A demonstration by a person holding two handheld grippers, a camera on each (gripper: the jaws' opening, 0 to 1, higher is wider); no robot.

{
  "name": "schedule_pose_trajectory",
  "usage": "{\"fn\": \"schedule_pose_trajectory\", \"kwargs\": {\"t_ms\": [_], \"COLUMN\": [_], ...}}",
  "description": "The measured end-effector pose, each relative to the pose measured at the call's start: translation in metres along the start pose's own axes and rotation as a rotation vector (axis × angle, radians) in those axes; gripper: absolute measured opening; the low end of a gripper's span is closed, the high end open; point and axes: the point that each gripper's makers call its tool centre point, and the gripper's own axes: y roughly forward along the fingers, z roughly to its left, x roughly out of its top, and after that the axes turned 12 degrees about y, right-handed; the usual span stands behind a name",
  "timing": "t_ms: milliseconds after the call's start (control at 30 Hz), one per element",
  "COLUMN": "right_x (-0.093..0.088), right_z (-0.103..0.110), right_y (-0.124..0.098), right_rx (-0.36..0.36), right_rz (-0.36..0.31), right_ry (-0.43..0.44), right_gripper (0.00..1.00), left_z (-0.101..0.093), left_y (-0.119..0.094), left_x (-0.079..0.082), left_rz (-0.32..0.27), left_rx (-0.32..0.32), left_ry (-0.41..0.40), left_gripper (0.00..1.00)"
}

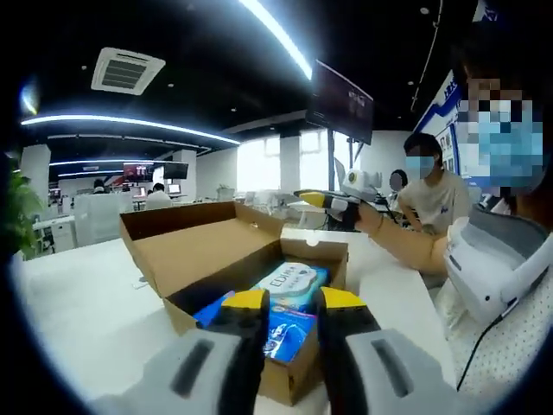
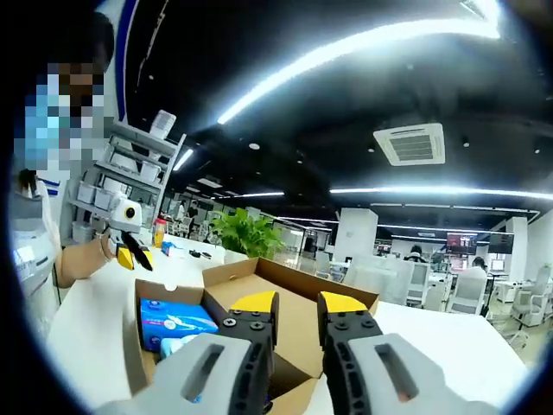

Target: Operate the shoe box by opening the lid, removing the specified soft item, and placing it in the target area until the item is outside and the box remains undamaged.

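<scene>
The brown cardboard shoe box (image 1: 203,246) stands open on the white table, its lid folded back. Inside lie a white and teal soft tissue pack (image 1: 294,278) and a blue pack (image 1: 289,333). My left gripper (image 1: 294,303) hovers open just above the box's near edge, with nothing between its yellow-tipped jaws. Past the box, a hand holds the right gripper (image 1: 333,203) over the table. In the right gripper view the box (image 2: 298,281) shows from the opposite side with the blue pack (image 2: 177,316) at its left. My right gripper (image 2: 298,304) is open and empty, and the left gripper (image 2: 131,251) is at far left.
The white table (image 1: 78,294) stretches wide around the box. A person in a mask (image 1: 432,194) sits beyond its far end. A potted plant (image 2: 246,233) and a shelf unit (image 2: 112,173) stand behind the table. Office desks and chairs lie further back.
</scene>
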Motion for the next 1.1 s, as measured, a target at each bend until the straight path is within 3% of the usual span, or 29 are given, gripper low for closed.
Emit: {"fn": "schedule_pose_trajectory", "kwargs": {"t_ms": [300,567,833,933,1100], "right_x": [0.016,0.016,0.008,0.006,-0.007], "right_z": [0.018,0.025,0.044,0.045,0.054], "right_y": [0.015,0.026,0.034,0.036,0.036], "right_rx": [0.058,0.093,0.207,0.215,0.277], "right_rz": [0.026,0.076,0.176,0.200,0.283], "right_ry": [-0.060,-0.104,-0.122,-0.134,-0.156], "right_gripper": [0.20,0.20,0.24,0.24,0.27], "left_z": [-0.002,-0.005,-0.002,-0.002,-0.002], "left_y": [0.001,0.004,0.004,0.004,0.004], "left_x": [-0.007,-0.016,-0.022,-0.024,-0.024], "left_rz": [0.032,0.073,0.093,0.105,0.102], "left_rx": [-0.037,-0.060,-0.056,-0.054,-0.055], "left_ry": [-0.017,-0.020,-0.028,-0.019,-0.020], "left_gripper": [0.17,0.16,0.15,0.13,0.13]}}
